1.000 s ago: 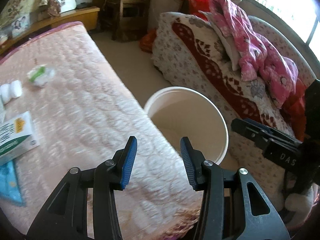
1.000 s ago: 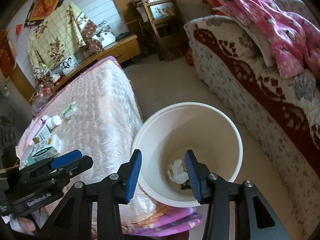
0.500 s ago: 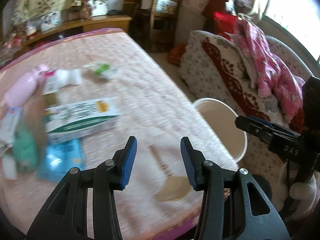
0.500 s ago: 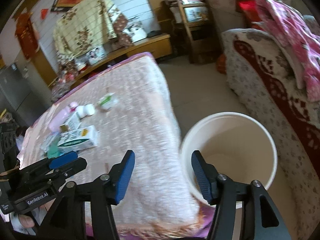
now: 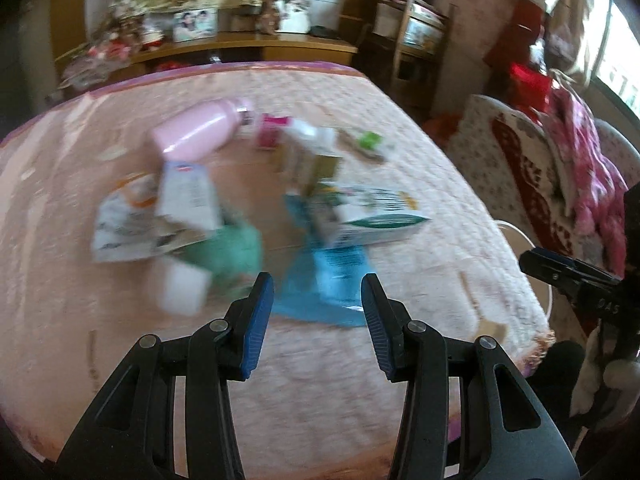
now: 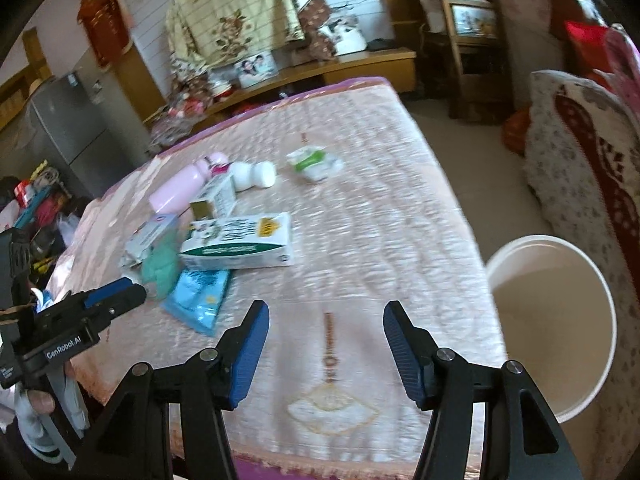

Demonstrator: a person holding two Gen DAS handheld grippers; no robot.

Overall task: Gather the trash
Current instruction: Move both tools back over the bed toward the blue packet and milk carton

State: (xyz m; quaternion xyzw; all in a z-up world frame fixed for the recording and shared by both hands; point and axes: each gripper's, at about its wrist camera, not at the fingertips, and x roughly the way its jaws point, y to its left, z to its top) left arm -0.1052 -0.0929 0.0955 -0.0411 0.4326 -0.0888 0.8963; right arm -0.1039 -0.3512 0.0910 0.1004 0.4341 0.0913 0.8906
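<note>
— Where was the trash?

— Scattered on the pink quilted tablecloth [image 6: 380, 216]. A flat blue plastic packet [image 6: 198, 294] lay just ahead of the left gripper [image 5: 317, 318], a little past its tips. Touching it on the far side was a white-and-green cardboard box [image 6: 240, 242], with a crumpled green wrapper [image 6: 162, 260] to the left.

— And further out?

— A pale pink bottle [image 6: 180, 186], a white bottle lying on its side [image 6: 256, 174] and a white-green scrunched wrapper [image 6: 314, 162], all well ahead of both jaws. The round white plastic bin [image 6: 560, 320] stood off to the right of the right gripper [image 6: 325, 350], beside the table edge.

— The jaws?

— Both spread wide, with nothing between them; the left view was blurred
</note>
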